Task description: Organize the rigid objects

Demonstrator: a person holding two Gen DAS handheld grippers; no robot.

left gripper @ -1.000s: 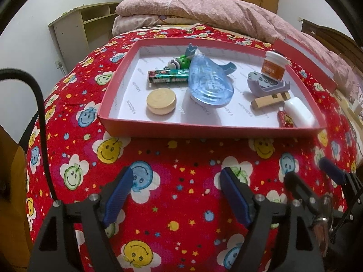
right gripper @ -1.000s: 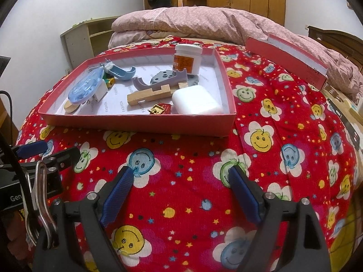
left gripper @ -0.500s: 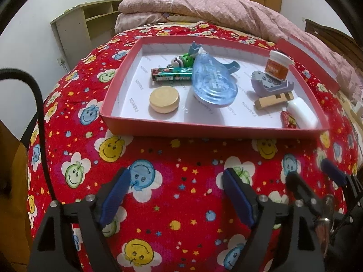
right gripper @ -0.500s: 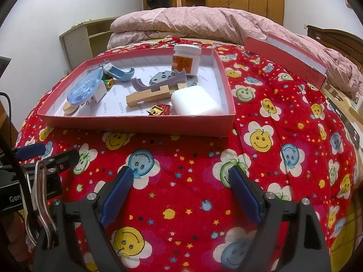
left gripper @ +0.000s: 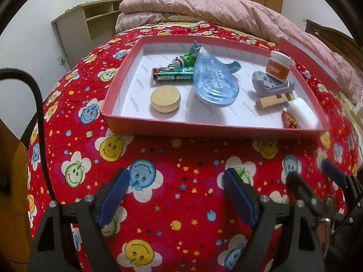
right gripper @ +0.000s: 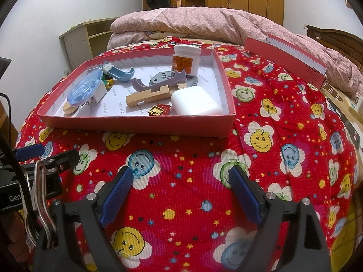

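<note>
Nearest the cameras, the left gripper [left gripper: 174, 195] has just been spreading its blue-padded fingers [left gripper: 114, 196], which are wide apart with nothing between them, and the right gripper [right gripper: 180, 191] gapes just as empty; both hang over the red smiley-print bedspread [left gripper: 181, 170]. Beyond them the shallow red cardboard box [left gripper: 204, 130] lies on the bed, holding a round wooden disc [left gripper: 165, 98], a clear blue plastic dispenser [left gripper: 214, 81], a notched wooden block [right gripper: 147, 97], a white rounded case [right gripper: 195, 103] and, at the back, a white jar with an orange label [right gripper: 186, 60]. Farthest off are what may be the box's red lid [right gripper: 285, 56] and a pink quilt [right gripper: 204, 25].
</note>
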